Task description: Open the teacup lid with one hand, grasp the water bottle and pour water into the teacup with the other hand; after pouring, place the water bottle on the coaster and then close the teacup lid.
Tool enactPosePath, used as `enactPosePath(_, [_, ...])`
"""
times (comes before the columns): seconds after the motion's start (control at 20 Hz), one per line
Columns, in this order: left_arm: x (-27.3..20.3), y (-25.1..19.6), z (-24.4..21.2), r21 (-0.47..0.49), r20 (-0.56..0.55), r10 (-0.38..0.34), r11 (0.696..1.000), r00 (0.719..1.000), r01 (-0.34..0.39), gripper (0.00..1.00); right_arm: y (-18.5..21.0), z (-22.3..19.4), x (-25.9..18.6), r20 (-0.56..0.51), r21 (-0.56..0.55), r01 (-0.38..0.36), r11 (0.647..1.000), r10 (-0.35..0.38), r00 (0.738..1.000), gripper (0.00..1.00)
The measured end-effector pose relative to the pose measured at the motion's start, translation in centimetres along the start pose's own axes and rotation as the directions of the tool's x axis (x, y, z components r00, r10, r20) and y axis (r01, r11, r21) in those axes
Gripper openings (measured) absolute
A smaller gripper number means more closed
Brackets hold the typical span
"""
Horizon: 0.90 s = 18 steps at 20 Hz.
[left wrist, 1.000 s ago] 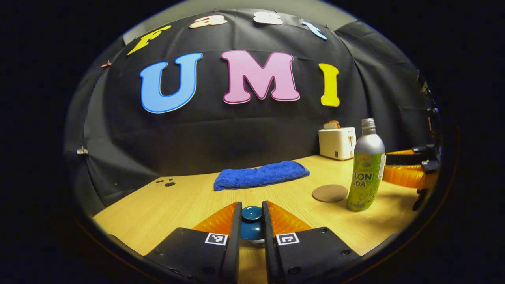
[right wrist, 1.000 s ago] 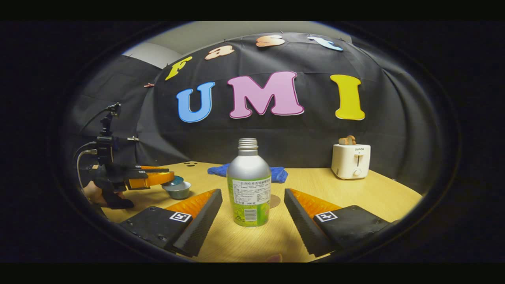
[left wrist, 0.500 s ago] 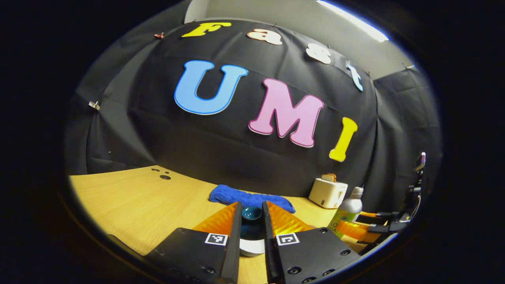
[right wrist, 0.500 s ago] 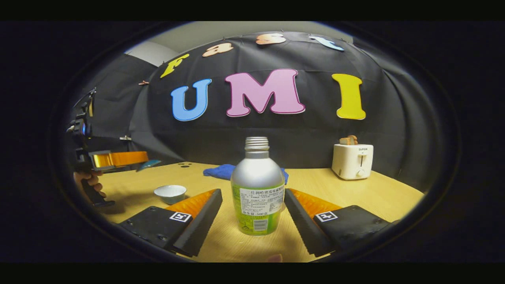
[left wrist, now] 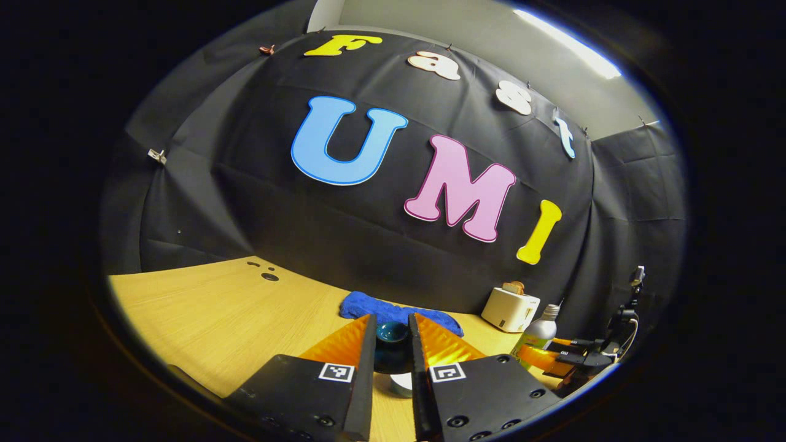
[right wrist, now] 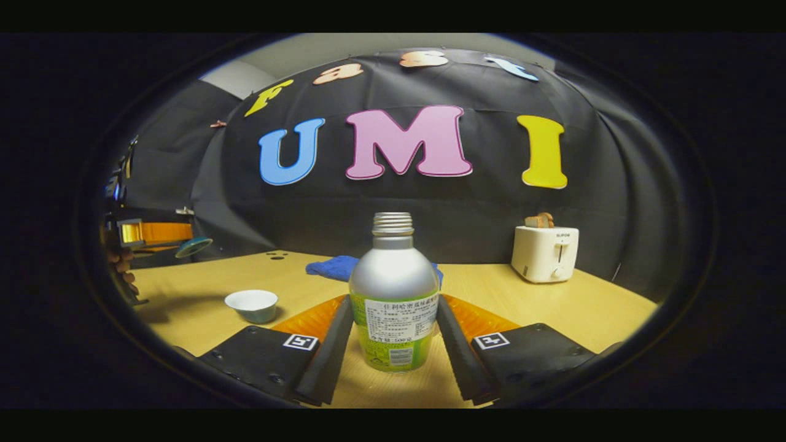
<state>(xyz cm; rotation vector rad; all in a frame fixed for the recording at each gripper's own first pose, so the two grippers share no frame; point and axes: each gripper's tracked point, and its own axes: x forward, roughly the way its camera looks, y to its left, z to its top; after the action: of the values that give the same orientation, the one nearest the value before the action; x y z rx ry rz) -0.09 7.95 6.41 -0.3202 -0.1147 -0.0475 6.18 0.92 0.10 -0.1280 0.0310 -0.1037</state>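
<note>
Teal lid (left wrist: 392,334) sits clenched in the left claw (left wrist: 392,350), now carried higher and well clear of the white teacup (right wrist: 252,304), which stands uncovered on the desk (right wrist: 552,307); half a second ago the right claw (right wrist: 393,344) stood wide around the water bottle (right wrist: 393,294), and its fingers (right wrist: 328,350) have since drawn in against the bottle's sides, seemingly grasping it, though it is not yet lifted; so the opening looks done and pouring comes next.
</note>
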Motion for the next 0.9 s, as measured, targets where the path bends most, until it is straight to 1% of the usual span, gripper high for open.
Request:
enactPosePath(0.1, [0.1,0.2,0.1,-0.010,-0.003,-0.004,1.000,1.000,0.004,0.30,0.5,1.0,0.4,-0.007,-0.150,0.009,0.989,-0.010,1.000,0.77])
enactPosePath(0.15, [0.1,0.2,0.1,-0.018,-0.003,-0.011,1.000,1.000,0.011,0.30,1.0,1.6,0.6,-0.004,-0.229,0.006,0.973,-0.007,1.000,0.76])
enactPosePath(0.2, [0.1,0.3,0.2,-0.023,0.000,-0.013,1.000,1.000,0.013,0.31,1.4,2.2,1.0,-0.001,-0.312,0.006,0.950,-0.007,1.000,0.76])
enactPosePath(0.25, [0.0,0.8,0.4,-0.022,0.005,-0.007,1.000,1.000,0.007,0.30,1.9,2.7,1.3,0.003,-0.394,0.006,0.919,-0.005,1.000,0.76])
enactPosePath(0.3, [0.0,1.4,0.5,-0.020,0.006,0.003,1.000,1.000,-0.002,0.30,2.4,3.1,1.5,0.003,-0.471,0.002,0.882,0.000,1.000,0.76])
enactPosePath(0.35, [-0.1,1.8,0.5,-0.015,0.006,0.009,1.000,1.000,-0.009,0.30,3.0,3.2,1.9,0.000,-0.539,-0.004,0.842,0.004,1.000,0.73])
enactPosePath(0.4, [-0.2,2.3,0.7,-0.012,0.009,0.018,1.000,1.000,-0.018,0.30,3.5,3.0,2.2,-0.005,-0.599,-0.010,0.801,0.009,1.000,0.77])
enactPosePath(0.5, [-0.4,3.1,1.1,-0.018,0.014,0.028,0.999,1.000,-0.028,0.30,4.4,2.6,2.6,-0.013,-0.702,-0.019,0.712,0.014,1.000,0.77])
enactPosePath(0.65, [-0.5,3.7,0.8,-0.035,0.008,0.032,0.999,0.999,-0.032,0.30,5.6,1.4,3.2,-0.030,-0.812,-0.044,0.582,0.033,0.999,0.76])
enactPosePath(0.7, [-0.5,3.9,0.9,-0.035,0.008,0.036,0.999,0.999,-0.035,0.32,6.1,1.1,3.2,-0.034,-0.842,-0.049,0.537,0.038,0.999,0.74])
enactPosePath(0.75, [-0.4,4.1,0.7,-0.034,0.006,0.038,0.999,0.999,-0.038,0.30,6.5,0.8,3.2,-0.035,-0.871,-0.051,0.489,0.043,0.998,0.77])
enactPosePath(0.8, [-0.4,4.1,0.7,-0.037,0.004,0.037,0.999,0.999,-0.036,0.30,6.8,0.8,3.3,-0.033,-0.896,-0.052,0.441,0.050,0.998,0.73])
enactPosePath(0.85, [-0.4,4.0,0.7,-0.042,0.003,0.033,0.999,0.999,-0.033,0.30,7.1,0.8,3.3,-0.026,-0.916,-0.046,0.399,0.055,0.998,0.76])
enactPosePath(0.9, [-0.3,4.0,0.6,-0.047,0.000,0.030,0.998,1.000,-0.030,0.30,7.4,1.0,3.5,-0.020,-0.931,-0.041,0.362,0.062,0.998,0.76])
